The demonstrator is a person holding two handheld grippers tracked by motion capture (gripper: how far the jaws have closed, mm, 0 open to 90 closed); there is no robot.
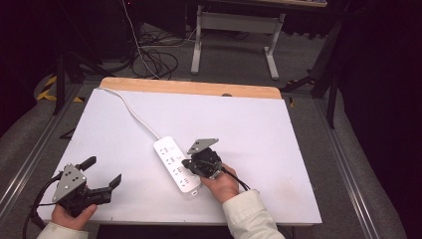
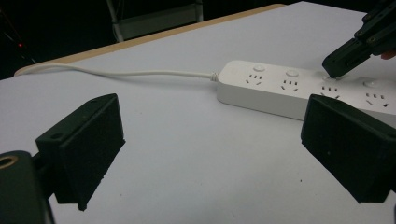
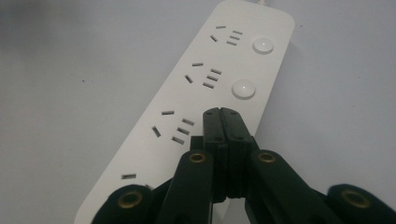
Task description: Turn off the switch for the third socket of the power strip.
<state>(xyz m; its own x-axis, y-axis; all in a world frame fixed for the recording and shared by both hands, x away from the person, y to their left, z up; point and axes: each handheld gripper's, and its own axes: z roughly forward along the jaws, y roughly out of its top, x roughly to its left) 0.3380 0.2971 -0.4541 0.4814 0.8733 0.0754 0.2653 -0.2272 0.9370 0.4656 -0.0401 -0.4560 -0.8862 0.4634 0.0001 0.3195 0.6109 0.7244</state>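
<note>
A white power strip with several sockets and round buttons lies in the middle of the white table. Its white cable runs off to the far left corner. My right gripper is shut, nothing between its jaws. In the right gripper view its tip rests over the third button's place on the strip, past two uncovered buttons. The left gripper view shows that tip touching the strip. My left gripper stands open near the front left corner, empty.
The table's far edge is a bare wooden band. Beyond it on the grey floor stand a desk's white legs and a tangle of cables. Bare white surface lies right of the strip.
</note>
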